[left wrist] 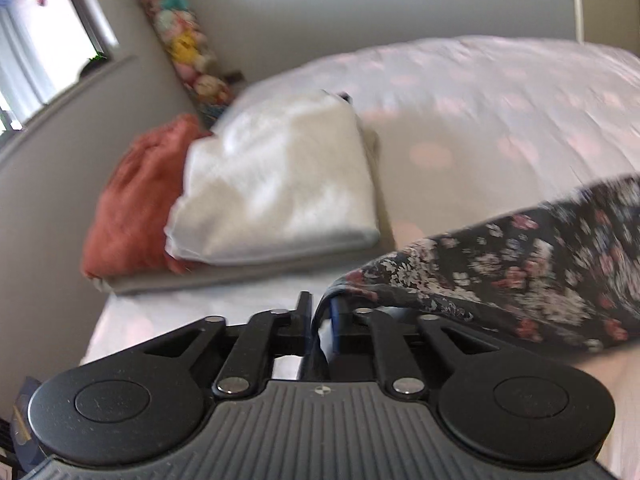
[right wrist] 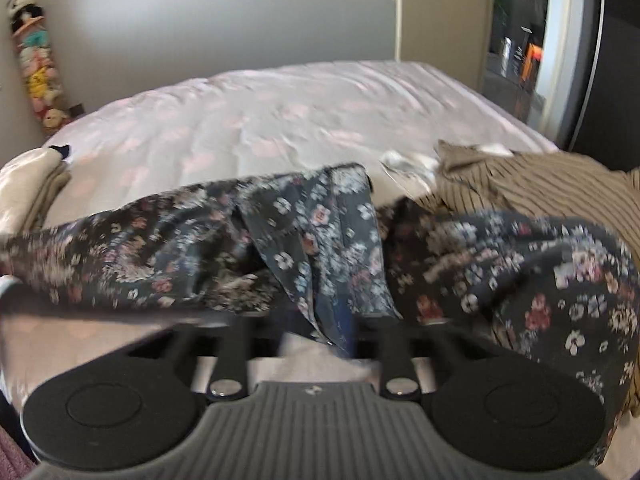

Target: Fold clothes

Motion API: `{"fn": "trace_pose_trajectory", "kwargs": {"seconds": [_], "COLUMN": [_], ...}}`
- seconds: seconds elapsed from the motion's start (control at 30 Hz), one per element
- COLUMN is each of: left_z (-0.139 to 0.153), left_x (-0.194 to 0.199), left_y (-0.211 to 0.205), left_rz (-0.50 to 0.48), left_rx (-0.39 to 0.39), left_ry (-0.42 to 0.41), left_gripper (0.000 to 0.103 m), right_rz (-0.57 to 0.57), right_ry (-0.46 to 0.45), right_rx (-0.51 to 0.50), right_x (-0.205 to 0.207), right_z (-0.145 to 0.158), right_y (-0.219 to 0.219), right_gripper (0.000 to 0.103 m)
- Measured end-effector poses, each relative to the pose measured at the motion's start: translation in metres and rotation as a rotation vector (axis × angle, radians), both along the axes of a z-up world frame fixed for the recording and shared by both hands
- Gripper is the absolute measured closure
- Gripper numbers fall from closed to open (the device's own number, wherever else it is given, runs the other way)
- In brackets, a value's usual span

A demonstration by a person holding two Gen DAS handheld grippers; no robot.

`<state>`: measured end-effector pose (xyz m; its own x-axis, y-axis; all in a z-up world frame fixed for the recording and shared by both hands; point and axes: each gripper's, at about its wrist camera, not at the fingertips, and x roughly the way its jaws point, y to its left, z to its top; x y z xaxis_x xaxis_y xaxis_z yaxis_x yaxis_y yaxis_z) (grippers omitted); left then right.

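A dark floral garment (left wrist: 512, 264) stretches from my left gripper (left wrist: 320, 312) off to the right above the bed. That gripper is shut on the garment's corner, with cloth pinched between its fingers. In the right wrist view the same floral garment (right wrist: 304, 240) drapes across the frame and over my right gripper (right wrist: 332, 332), which is shut on a fold of it; cloth hides the fingertips. The fabric hangs slack between the two grippers.
A folded white garment (left wrist: 280, 184) lies on a grey one, beside an orange-red garment (left wrist: 132, 208), at the bed's left edge. A striped beige garment (right wrist: 540, 188) is heaped at the right. The pale dotted bedspread (right wrist: 288, 120) extends behind. A toy column (left wrist: 180, 32) leans against the wall.
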<state>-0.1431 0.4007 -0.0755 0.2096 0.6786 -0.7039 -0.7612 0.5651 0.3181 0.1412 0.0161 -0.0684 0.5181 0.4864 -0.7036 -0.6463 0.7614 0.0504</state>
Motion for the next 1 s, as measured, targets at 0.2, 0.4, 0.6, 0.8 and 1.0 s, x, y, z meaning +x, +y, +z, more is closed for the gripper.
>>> {"fn": "trace_pose_trajectory", "kwargs": {"seconds": [0.2,0.4,0.6,0.8,1.0], "left_z": [0.007,0.010,0.006,0.002,0.010], "left_x": [0.019,0.044,0.066,0.080,0.078], "left_y": [0.004,-0.036,-0.074,-0.103,-0.123], "left_rz": [-0.117,-0.226,-0.308,-0.347,-0.374], "left_rx": [-0.021,-0.061,-0.173,-0.261,-0.306], "left_ry": [-0.020,-0.091,-0.182,-0.235,-0.281], "left_gripper": [0.062,0.057,0.056,0.056,0.056], "right_rz": [-0.073,-0.169,-0.156,0.028,0.262], "right_ry": [0.095,0.211,0.326,0.174,0.014], "right_rx": [-0.066,-0.074,0.006,0.065,0.039], "right_x": [0.043,0.075,0.084,0.020,-0.075], "right_z": [-0.033,-0.060,-0.072,-0.036,-0.009], "right_y": [0.007,0.000,-0.007,0.019,0.062], "right_gripper": [0.043,0.041,0.082,0.090,0.091]}}
